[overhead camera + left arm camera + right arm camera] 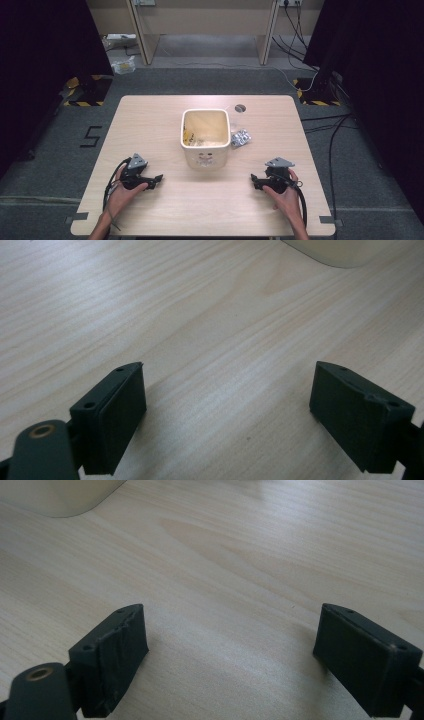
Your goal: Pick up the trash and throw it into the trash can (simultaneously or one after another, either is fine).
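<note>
Resting on the table (165, 210), both grippers' jaws spread wide, the bin (205, 138) (contents indistinct) between them

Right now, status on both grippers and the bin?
Left gripper open, empty. Right gripper open, empty. Cream bin upright mid-table, crumpled wrapper beside it. Nothing between fingers.

One cream bin (205, 137); beside it one clear cup (238, 116) and one foil-wrapped cluster (241, 137); two grippers.

Matt pale wood table (165, 210); smooth cream plastic bin (205, 156)
</note>
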`<control>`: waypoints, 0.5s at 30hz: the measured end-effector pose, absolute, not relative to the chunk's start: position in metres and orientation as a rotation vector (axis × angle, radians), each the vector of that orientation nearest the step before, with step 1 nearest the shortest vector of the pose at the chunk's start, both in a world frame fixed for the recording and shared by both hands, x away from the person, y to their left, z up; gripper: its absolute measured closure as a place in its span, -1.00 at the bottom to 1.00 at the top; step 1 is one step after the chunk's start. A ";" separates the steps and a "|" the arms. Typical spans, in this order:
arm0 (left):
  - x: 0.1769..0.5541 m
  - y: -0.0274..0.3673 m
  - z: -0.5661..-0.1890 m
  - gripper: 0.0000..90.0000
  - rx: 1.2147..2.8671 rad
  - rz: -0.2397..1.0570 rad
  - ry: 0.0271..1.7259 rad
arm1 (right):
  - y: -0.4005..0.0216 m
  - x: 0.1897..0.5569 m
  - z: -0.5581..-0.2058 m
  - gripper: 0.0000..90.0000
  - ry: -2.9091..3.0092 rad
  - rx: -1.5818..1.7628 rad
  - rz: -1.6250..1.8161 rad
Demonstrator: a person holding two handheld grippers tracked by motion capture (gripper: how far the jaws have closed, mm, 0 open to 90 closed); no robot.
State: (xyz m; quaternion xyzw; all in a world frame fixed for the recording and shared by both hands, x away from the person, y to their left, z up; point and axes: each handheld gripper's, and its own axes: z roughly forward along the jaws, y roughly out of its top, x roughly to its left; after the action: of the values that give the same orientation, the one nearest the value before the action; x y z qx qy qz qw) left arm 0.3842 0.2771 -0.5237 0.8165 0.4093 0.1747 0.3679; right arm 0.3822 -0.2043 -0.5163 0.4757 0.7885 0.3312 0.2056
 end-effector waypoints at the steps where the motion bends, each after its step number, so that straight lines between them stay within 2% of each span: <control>1: 0.383 0.278 -0.524 -0.69 2.096 0.449 1.049 | -0.204 0.382 -0.516 -0.70 2.197 1.328 0.923; 15: 0.382 0.278 -0.524 -0.69 2.098 0.449 1.049 | -0.204 0.384 -0.507 -0.64 2.126 1.289 0.909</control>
State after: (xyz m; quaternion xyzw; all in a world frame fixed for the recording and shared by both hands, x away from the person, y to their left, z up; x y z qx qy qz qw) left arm 0.3816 0.2782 -0.5238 0.8169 0.4083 0.1748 0.3679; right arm 0.3841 -0.2041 -0.5073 0.4722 0.7788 0.3330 0.2444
